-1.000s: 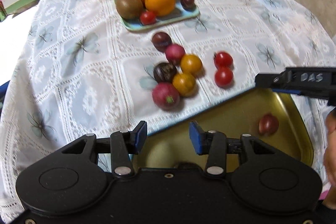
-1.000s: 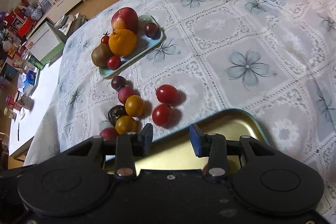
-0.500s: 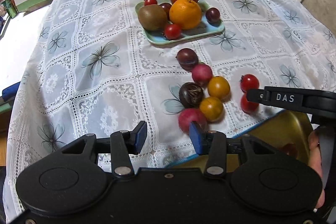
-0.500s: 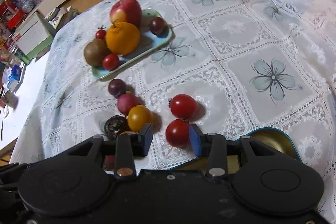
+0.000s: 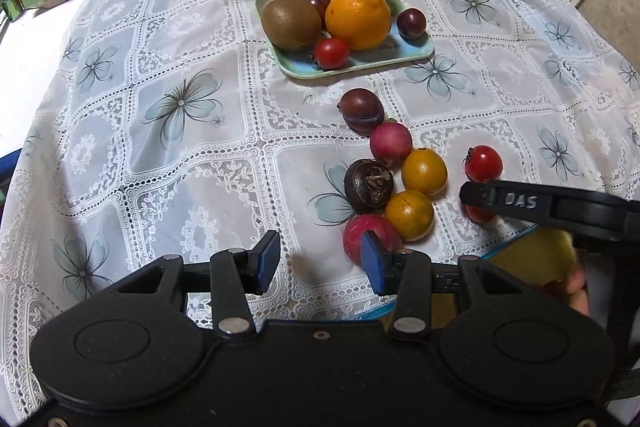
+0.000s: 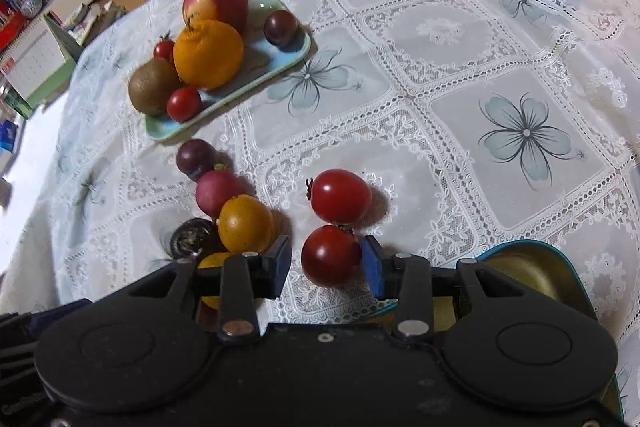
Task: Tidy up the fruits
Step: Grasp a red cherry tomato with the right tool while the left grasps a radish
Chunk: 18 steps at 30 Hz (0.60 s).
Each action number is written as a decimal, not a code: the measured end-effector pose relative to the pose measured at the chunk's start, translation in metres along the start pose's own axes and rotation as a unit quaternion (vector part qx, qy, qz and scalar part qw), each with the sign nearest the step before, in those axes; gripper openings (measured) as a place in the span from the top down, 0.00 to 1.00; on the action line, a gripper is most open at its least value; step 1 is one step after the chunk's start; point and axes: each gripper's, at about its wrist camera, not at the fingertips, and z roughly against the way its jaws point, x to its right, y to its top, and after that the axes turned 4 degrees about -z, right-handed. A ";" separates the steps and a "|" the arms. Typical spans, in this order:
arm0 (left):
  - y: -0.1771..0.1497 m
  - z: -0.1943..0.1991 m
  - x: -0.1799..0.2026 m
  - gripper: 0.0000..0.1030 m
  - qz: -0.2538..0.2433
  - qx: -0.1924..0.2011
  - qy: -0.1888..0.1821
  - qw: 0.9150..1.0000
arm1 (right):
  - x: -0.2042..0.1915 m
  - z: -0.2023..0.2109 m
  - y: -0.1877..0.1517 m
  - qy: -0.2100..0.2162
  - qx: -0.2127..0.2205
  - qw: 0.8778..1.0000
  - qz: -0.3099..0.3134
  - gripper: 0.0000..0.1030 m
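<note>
Between the spread blue pads of the right gripper [image 6: 326, 265] sits the nearer cherry tomato [image 6: 331, 254], smooth and taut-skinned, apparently lined up for a pinch; the jaws are not yet closed on it. Its twin, the second cherry tomato [image 6: 341, 195], lies at 12 o'clock, touching it. At 4 o'clock the gold metal tin [image 6: 532, 269] waits, presumably the destination. Empty and gaping, the left gripper [image 5: 316, 263] hovers over the lace tablecloth [image 5: 180, 147], the pink radish [image 5: 370, 237] beside its right pad.
</note>
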 end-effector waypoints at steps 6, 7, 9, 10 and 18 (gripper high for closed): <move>0.000 -0.005 0.002 0.50 -0.007 -0.006 -0.014 1.000 | -0.010 -0.007 -0.005 -0.026 0.002 0.999 0.028 0.67; 0.001 -0.005 0.003 0.50 -0.007 -0.006 -0.016 1.000 | -0.010 -0.005 -0.005 -0.025 0.003 0.999 0.030 0.67; 0.001 -0.007 0.004 0.50 -0.007 -0.006 -0.017 1.000 | -0.008 -0.001 -0.005 -0.011 0.003 1.000 0.025 0.67; 0.001 -0.007 0.005 0.50 -0.008 -0.006 -0.018 1.000 | -0.006 0.002 -0.004 -0.005 0.005 1.000 0.020 0.67; 0.000 -0.009 0.018 0.50 -0.027 0.000 -0.028 0.999 | 0.009 0.025 0.002 0.004 0.042 0.999 -0.006 0.67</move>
